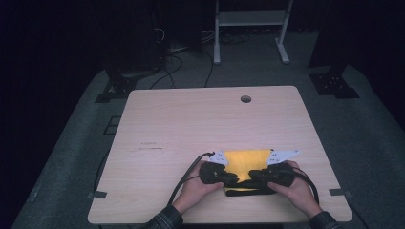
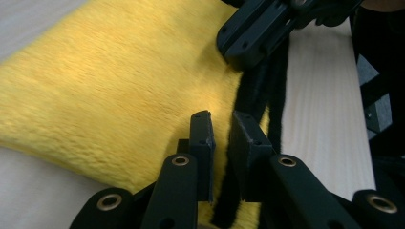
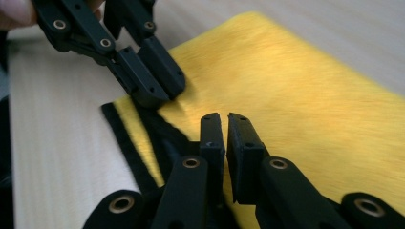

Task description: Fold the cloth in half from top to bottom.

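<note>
A person is sitting at the near edge of a pale wooden tabletop, holding a claw in each hand over a folded yellow cloth. The cloth is lying flat near the front of the tabletop, a little right of its middle, and its near edge is trimmed with a black border.

The left claw is reaching in from the left over the cloth's near edge. In the left gripper view its tip is sitting right at the line where the yellow pile meets the black trim; the two jaws are standing nearly together, a thin slot showing between them, pinched on a fold of that edge.

The right claw is coming in from the right, just beside the other, the two almost meeting tip to tip. In the right gripper view its tip is pressing at the same trimmed edge, jaws drawn in to a hairline gap and nipping the cloth where the black strip is curling back from the yellow.

Both hands are resting low, forearms in checked sleeves.
</note>
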